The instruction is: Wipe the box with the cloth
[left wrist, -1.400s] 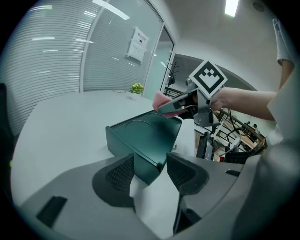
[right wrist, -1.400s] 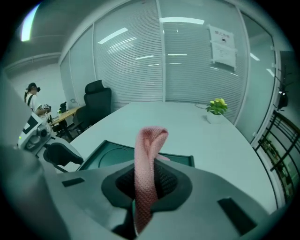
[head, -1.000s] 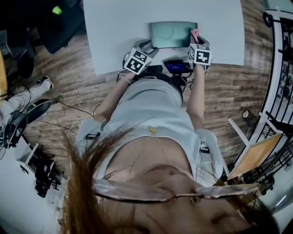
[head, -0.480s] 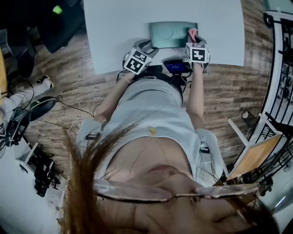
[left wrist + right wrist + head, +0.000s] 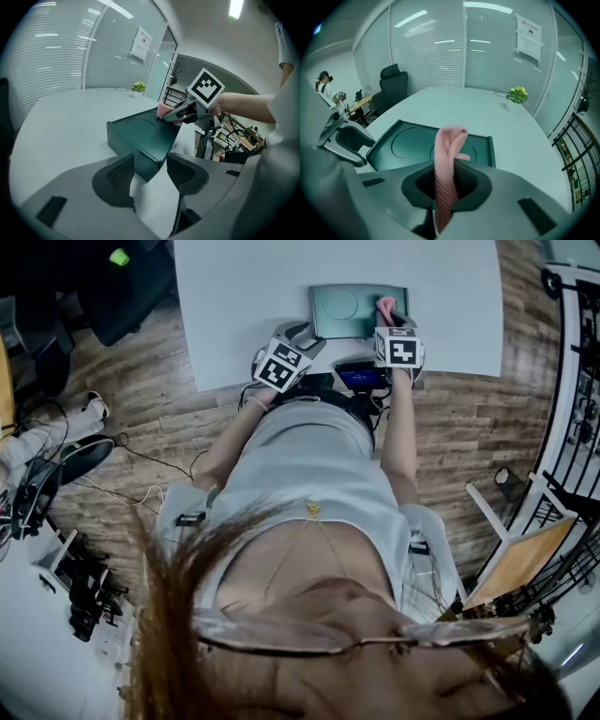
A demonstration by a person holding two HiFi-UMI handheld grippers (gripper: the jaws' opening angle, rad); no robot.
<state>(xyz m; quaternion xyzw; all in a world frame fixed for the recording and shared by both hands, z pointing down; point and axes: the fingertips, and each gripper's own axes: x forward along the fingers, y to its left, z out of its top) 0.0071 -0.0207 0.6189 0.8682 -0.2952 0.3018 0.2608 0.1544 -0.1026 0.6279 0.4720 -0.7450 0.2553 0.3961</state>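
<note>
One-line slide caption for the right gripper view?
Right gripper clamps a pink knitted cloth over the dark green box on a pale table.

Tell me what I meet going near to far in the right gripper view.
right hand-held gripper shut on the cloth → box → potted plant → window blinds

Head view: worn on head, faces steeply down, well above left gripper [image 5: 302, 334] and right gripper [image 5: 387, 315].
Left gripper view: behind own jaws, faces along them, box [image 5: 140, 136] corner just ahead, right gripper side-on beyond.
Right gripper view: behind own jaws, faces across box top, left gripper at left.
Shared by all: box, table [image 5: 244, 296].
</note>
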